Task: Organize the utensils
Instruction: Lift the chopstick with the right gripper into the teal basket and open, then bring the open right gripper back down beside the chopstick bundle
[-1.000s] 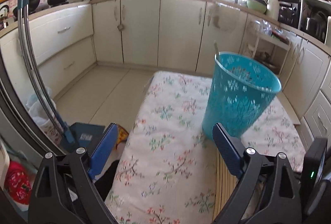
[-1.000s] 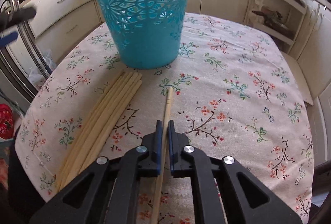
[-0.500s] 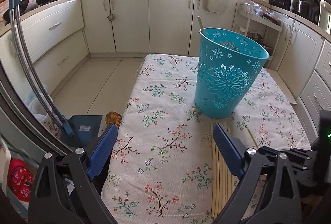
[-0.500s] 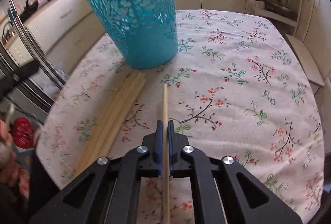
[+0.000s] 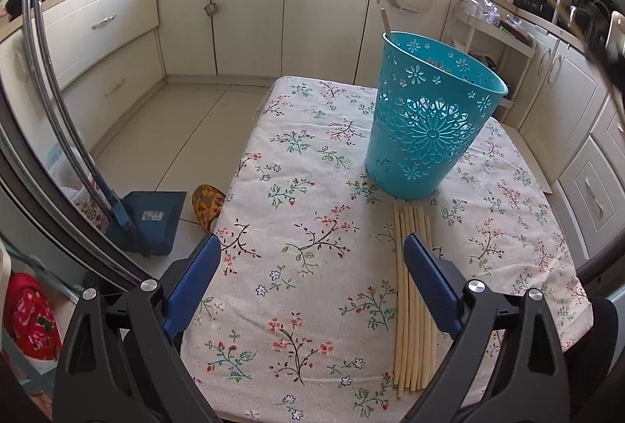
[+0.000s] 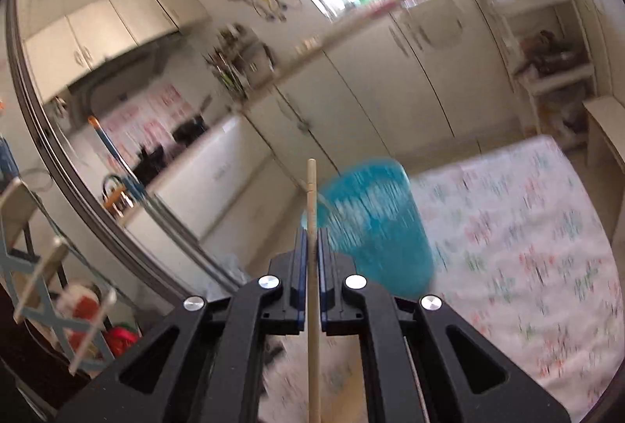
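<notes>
A teal perforated basket (image 5: 431, 128) stands upright on the table's floral cloth (image 5: 304, 212), with one wooden stick leaning inside at its far rim. Several pale chopsticks (image 5: 414, 290) lie side by side on the cloth in front of it. My left gripper (image 5: 308, 268) hovers open above the near part of the table; its right finger overlaps the bundle in the view. My right gripper (image 6: 310, 233) is shut on a single chopstick (image 6: 311, 188), held high and tilted, with the blurred basket (image 6: 375, 223) just beyond and below its tip.
Cream kitchen cabinets (image 5: 324, 13) ring the room beyond the table. A blue dustpan (image 5: 150, 220) and a patterned slipper (image 5: 207, 204) lie on the floor at the table's left. A shelf rack (image 5: 496, 32) stands behind the basket.
The right gripper lifted the chopstick off the cloth and swung up, rolling, so the view now looks across the kitchen. The left gripper tipped down slightly, bringing the chopstick bundle into view.
</notes>
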A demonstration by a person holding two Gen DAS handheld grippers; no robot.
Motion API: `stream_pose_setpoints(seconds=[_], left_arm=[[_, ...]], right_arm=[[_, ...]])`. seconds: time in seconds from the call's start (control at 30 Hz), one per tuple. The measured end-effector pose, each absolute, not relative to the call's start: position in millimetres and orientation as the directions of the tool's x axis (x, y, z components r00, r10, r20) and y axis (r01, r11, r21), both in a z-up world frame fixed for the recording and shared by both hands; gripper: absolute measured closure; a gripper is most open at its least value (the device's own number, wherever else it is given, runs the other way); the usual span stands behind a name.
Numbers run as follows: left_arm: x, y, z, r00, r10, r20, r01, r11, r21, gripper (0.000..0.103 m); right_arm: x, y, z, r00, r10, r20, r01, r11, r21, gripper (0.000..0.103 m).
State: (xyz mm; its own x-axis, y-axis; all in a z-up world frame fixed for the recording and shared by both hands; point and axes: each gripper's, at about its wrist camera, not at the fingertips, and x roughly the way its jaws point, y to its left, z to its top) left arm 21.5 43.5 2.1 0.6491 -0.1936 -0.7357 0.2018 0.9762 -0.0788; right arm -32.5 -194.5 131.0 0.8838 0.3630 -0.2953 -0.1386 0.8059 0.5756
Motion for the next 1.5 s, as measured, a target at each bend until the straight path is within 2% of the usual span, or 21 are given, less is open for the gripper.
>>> stream_pose_setpoints(seconds=[0.13,0.23,0.37,0.47,0.67,0.7,0.77,0.97,1.03,1.1,1.17,1.27,1.5], left_arm=[[14.8,45.1,7.2,0.653,-0.204,-0.729,0.201,0.975,-0.093,0.012],[12.1,48.0,8.1,0.650,-0.210,-0.731,0.199,0.975,-0.103,0.011],[13.1,56.1,4.3,0.643,-0.206,-0.738,0.179,0.977,-0.116,0.011],[15.7,63.5,-0.5,0.635,-0.202,-0.745,0.155,0.979,-0.133,0.011],[21.6,72.3,-6.0,0.622,-0.207,-0.755,0.122,0.978,-0.168,0.011],[21.2,72.5,-6.0,0.621,-0.208,-0.756,0.122,0.978,-0.169,0.011],[20.0,73.0,-5.0,0.626,-0.206,-0.752,0.122,0.978,-0.166,0.011],[14.8,76.0,-1.2,0.637,-0.198,-0.745,0.109,0.980,-0.167,0.010],[13.5,76.2,-0.5,0.639,-0.196,-0.744,0.101,0.980,-0.171,0.010],[12.3,75.8,-0.6,0.637,-0.197,-0.745,0.099,0.980,-0.174,0.009],[10.9,73.1,-1.3,0.631,-0.201,-0.749,0.103,0.979,-0.175,0.009],[5.0,69.2,-0.4,0.628,-0.204,-0.751,0.120,0.979,-0.165,0.009],[-2.2,70.1,-3.4,0.616,-0.198,-0.762,0.123,0.980,-0.155,0.008]], right_arm=[[8.4,-185.8,159.1,0.943,0.277,-0.184,-0.135,0.825,0.549,0.097],[46.8,-172.8,162.8,0.970,0.183,-0.157,-0.083,0.866,0.494,0.097],[88.0,-166.3,141.4,0.967,0.109,-0.229,0.000,0.903,0.430,0.097],[104.8,-162.2,121.6,0.941,0.103,-0.324,0.034,0.920,0.391,0.097],[89.9,-157.4,107.3,0.907,0.138,-0.398,0.004,0.942,0.335,0.095],[86.9,-157.3,107.1,0.908,0.136,-0.397,0.004,0.943,0.332,0.092],[72.5,-160.2,111.3,0.915,0.125,-0.384,0.011,0.943,0.333,0.079],[-7.4,-182.5,116.6,0.945,0.034,-0.325,0.090,0.929,0.358,0.073],[-33.6,-180.7,96.9,0.925,0.014,-0.379,0.129,0.928,0.349,0.073],[-42.4,-171.0,69.8,0.877,0.030,-0.480,0.142,0.937,0.319,0.073],[-41.5,-158.3,28.8,0.791,0.068,-0.608,0.141,0.947,0.289,0.079],[-28.2,-146.9,-10.1,0.694,0.099,-0.713,0.143,0.952,0.271,0.084],[3.8,-130.9,-40.7,0.621,0.096,-0.778,0.148,0.960,0.237,0.086]])
